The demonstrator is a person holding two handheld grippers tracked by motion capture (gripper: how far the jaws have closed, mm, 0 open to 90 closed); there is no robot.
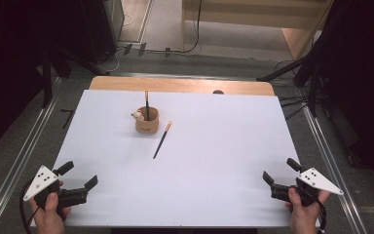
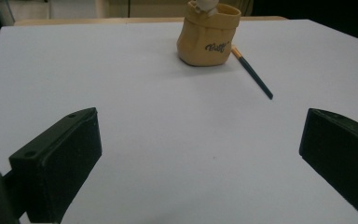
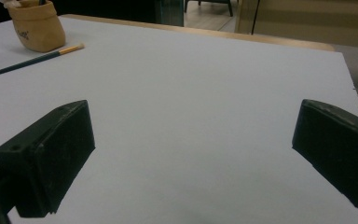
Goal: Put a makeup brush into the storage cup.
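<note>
So the left gripper [image 1: 80,179] sits by the near left corner of the desk [image 1: 214,195], fingers spread wide with nothing between them, well apart from everything. Moving right, the little tan sack-shaped pot [image 1: 146,122] stands toward the far edge, left of centre, with one brush [image 1: 146,105] standing upright in it and some small pale figure on its rim that I can't make out. Just beside the pot on its right, the loose brush [image 1: 162,140] lies flat on the white surface, orange end almost touching the pot, dark handle pointing back toward the near edge. Then way over at the near right corner is the right gripper [image 1: 280,178], fingers also wide and holding nothing. My worry: that brush is thin and lies flush on the desk, so the fingers could scrape the surface or close above it and just roll it away. Grabbing near the orange end risks bumping the pot, which looks light and soft enough to tip. And dropping it in could knock the upright brush or catch the rim.
</note>
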